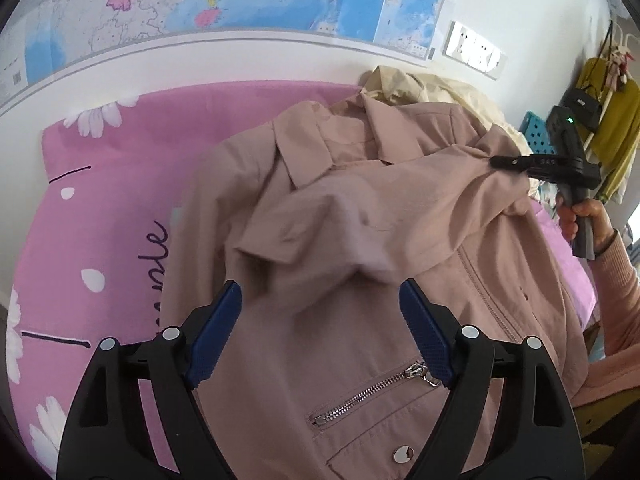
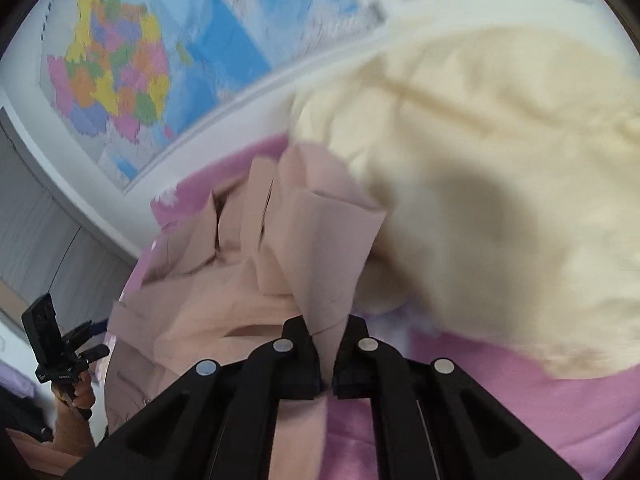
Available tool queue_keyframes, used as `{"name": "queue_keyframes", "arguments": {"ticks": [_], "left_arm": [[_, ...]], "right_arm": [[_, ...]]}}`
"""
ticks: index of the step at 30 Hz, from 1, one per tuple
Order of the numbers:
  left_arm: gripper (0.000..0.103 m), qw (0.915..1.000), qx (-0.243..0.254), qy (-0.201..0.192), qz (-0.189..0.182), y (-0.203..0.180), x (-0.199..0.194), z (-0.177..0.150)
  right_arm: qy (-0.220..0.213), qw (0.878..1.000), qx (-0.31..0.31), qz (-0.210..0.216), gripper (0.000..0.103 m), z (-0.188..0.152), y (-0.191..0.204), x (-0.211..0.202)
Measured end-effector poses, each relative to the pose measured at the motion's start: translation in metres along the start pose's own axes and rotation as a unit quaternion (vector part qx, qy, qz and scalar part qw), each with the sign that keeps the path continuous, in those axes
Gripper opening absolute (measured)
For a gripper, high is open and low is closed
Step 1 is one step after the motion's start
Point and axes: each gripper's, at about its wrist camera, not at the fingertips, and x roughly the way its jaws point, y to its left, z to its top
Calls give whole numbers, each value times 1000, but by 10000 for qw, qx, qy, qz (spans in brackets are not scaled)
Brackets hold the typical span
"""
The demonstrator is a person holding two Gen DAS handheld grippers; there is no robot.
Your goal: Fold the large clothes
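jaws: the left gripper [image 1: 320, 312] hung spread wide over the pink jacket [image 1: 360, 280] on the pink bedsheet [image 1: 100, 200]; the right gripper [image 2: 326, 344] was clamped on its sleeve [image 2: 332, 240], apparently mid-fold across the front. next would likely need laying the sleeve flat, then releasing.

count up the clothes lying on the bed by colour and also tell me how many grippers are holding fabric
Dusty pink jacket: 1
Cream garment, bunched behind the jacket: 1
Clothes on the pink floral bedsheet: 2 total
Grippers holding fabric: 1. The right gripper is clamped on a fold of the jacket; the left gripper is open above it.
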Motion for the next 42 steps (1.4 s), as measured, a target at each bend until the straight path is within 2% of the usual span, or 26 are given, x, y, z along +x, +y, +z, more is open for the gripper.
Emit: {"name": "queue_keyframes", "arguments": {"ticks": [2,4,5,7,8,9,11,12,13,14,15,17,18,19,21,24,26,27,28,29,31,32,35,36,39,42], "left_arm": [[85,9999,-71,15,-108,3,3,0],[86,9996,-118,119,-218,5,12,0],[86,9995,-113,184,-214,5,17,0],[86,9993,-46,318,-209,1,27,0],[86,9991,4,361,-224,-2,30,0],[86,9989,48,400,-245,-4,33,1],[84,9986,94,432,-297,-7,37,4],[79,9985,110,422,-317,-8,39,5],[72,9987,152,394,-296,-10,40,7],[58,9987,200,412,-205,-11,44,9],[51,9984,248,508,-29,-11,50,12],[46,9971,299,612,339,-9,57,17],[40,9955,401,610,600,-8,59,21],[30,9947,481,571,701,-8,59,24],[10,9932,606,397,910,-7,53,35],[9,9888,752,-247,1264,-11,27,51],[20,9878,822,-301,1284,-13,21,50],[54,9871,932,-84,1299,-13,26,44],[83,9853,1002,37,1384,-12,31,37],[84,9837,1037,56,1467,-11,32,30],[82,9876,985,234,1201,-5,34,19],[82,9896,897,248,1097,-3,31,15],[85,9962,540,41,682,9,17,12],[89,9976,381,-21,573,14,12,13],[91,9996,74,-98,255,25,6,14],[94,9999,-137,-28,41,31,7,14]], "right_arm": [[-51,9998,144,-105,3,2,-13,-4],[178,9994,247,-160,5,-1,-22,6],[323,9989,302,-151,11,-4,-26,13],[478,9974,505,-171,41,-7,-32,17],[406,9975,571,-107,68,-8,-32,14],[236,9980,581,-92,72,-8,-30,6],[-20,9993,304,-213,72,-6,-17,-10],[-153,9993,195,-268,72,-5,-10,-17],[-320,9991,33,-267,72,-5,1,-28],[-406,9989,-106,-219,72,-6,10,-34],[-486,9983,-264,-168,74,-7,21,-39],[-483,9973,-551,-79,75,-8,40,-40],[-442,9967,-685,-43,75,-9,49,-37],[-392,9957,-835,-13,75,-12,58,-34],[-262,9935,-1103,123,75,-16,77,-21],[-77,9909,-1331,205,75,-24,90,-2],[122,9899,-1390,255,75,-29,94,15],[204,9896,-1401,262,75,-31,94,20],[328,9892,-1411,213,75,-33,95,30],[423,9888,-1419,171,75,-36,94,37],[639,9877,-1423,138,75,-42,92,48],[758,9871,-1407,-71,75,-45,89,57],[975,9851,-1348,-434,75,-49,77,72],[1000,9850,-1296,-545,75,-49,73,76],[1047,9838,-1193,-835,75,-51,60,81],[1039,9849,-1109,-828,75,-52,55,80]]}}
